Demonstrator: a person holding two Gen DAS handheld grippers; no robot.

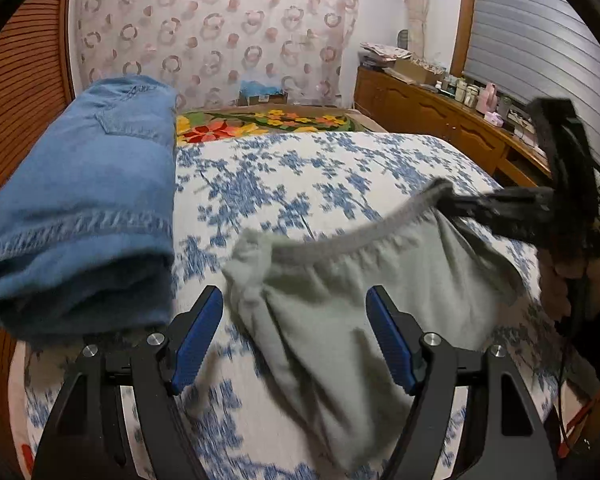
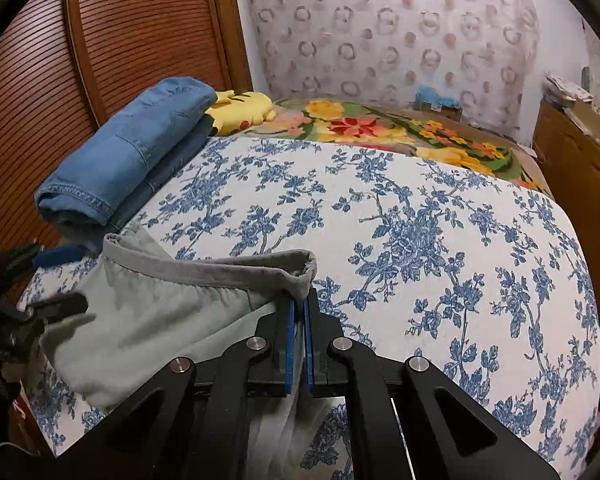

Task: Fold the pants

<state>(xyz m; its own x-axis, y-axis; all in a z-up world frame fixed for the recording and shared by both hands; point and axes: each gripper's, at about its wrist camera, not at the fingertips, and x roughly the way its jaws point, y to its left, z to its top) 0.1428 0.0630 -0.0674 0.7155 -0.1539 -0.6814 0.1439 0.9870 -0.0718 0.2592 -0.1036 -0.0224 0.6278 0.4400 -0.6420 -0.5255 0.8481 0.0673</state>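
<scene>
Pale grey-green pants (image 1: 340, 320) with a darker grey waistband (image 1: 380, 232) hang over the blue-flowered bedspread. My right gripper (image 2: 299, 304) is shut on one corner of the waistband (image 2: 300, 276) and holds it up; it also shows in the left wrist view (image 1: 452, 204). My left gripper (image 1: 296, 320) is open, its blue pads either side of the bunched other end of the waistband (image 1: 248, 264), not gripping it. The pants also show in the right wrist view (image 2: 140, 328).
Folded blue jeans (image 1: 84, 200) lie at the bed's left edge, also in the right wrist view (image 2: 128, 156). A yellow plush toy (image 2: 244, 108) and a flowered blanket (image 2: 380, 124) lie at the far end. A wooden dresser (image 1: 440, 116) stands at the right.
</scene>
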